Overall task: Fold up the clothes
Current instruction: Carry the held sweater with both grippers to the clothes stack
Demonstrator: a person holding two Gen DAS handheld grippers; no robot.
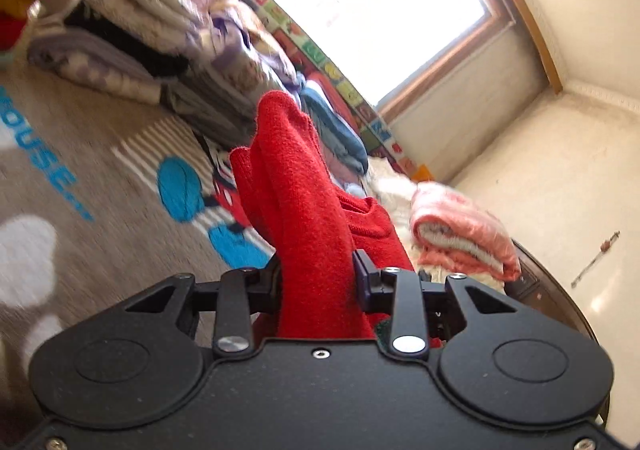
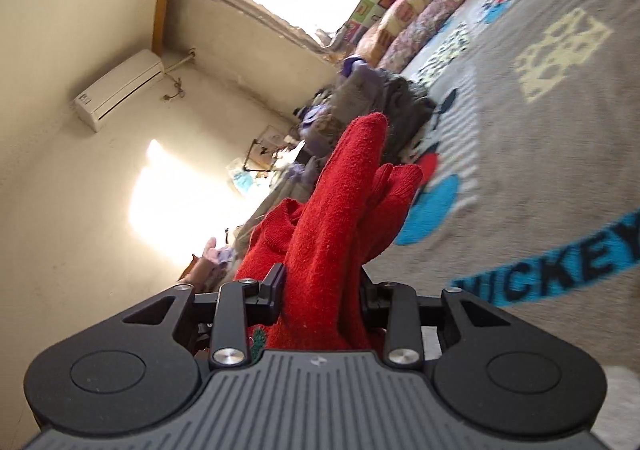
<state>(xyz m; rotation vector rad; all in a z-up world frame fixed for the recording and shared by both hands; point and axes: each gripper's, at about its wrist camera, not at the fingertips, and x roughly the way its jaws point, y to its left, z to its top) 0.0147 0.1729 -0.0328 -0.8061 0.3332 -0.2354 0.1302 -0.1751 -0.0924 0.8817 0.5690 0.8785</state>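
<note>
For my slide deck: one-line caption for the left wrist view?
Left gripper clamps bunched red knitted garment above grey cartoon-print rug.

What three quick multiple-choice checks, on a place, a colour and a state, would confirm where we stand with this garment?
1. Where does the folded pink blanket lie in the left wrist view?
A. Right of the red garment
B. Left of it, on the rug
C. In the jaws

2. What colour is the held garment?
A. Blue
B. Red
C. Grey

3. How is the right gripper?
A. Open and bare
B. Shut on cloth
C. Out of view

Answers: 1 A, the blanket sits at the right by the wall; 2 B, red knit fills both views; 3 B, red cloth is pinched between its fingers, as in the left gripper.
</note>
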